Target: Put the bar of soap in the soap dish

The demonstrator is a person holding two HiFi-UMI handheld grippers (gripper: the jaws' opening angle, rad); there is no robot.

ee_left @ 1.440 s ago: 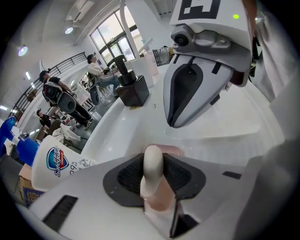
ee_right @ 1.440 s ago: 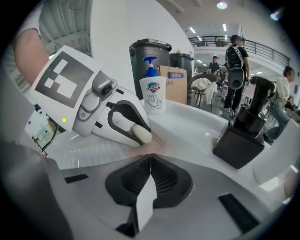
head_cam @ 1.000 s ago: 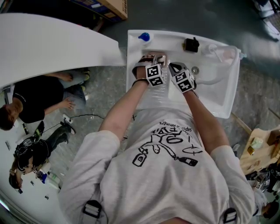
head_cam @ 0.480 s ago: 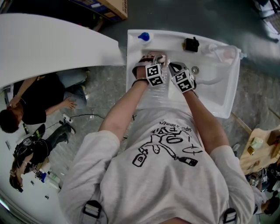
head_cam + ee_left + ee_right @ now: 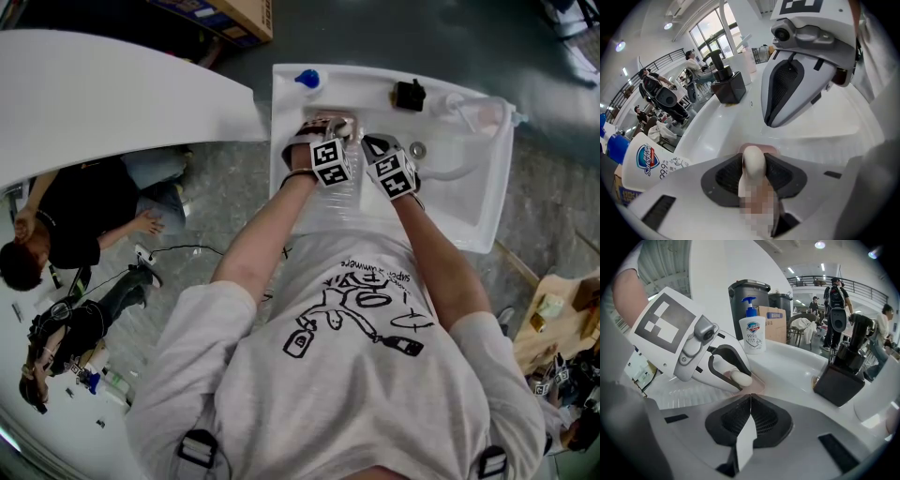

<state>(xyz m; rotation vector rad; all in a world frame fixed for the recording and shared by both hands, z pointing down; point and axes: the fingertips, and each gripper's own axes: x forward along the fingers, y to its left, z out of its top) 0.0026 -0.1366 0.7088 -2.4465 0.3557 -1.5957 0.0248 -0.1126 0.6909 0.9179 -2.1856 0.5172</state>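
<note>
Left claw (image 5: 753,169), its jaws just eased wider, touches the bar of soap (image 5: 740,378) with both pads. Soap's long axis points to twelve o'clock, its tip over the pink soap dish (image 5: 757,388). Right claw (image 5: 750,401), closed and empty, sits at one o'clock.

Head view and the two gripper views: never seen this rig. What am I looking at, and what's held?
There is no robot here. A person holds a two-jaw gripper in each hand. The head view comes from a camera on their head, looking down at a white sink. Each gripper view comes from a camera riding on that gripper, looking along its jaws. On the sink rim stand a hand-wash pump bottle and a black dispenser. The left gripper has the bar of soap between its pads at the pink soap dish; its jaws have just been opening. The right gripper is shut and empty.
</note>
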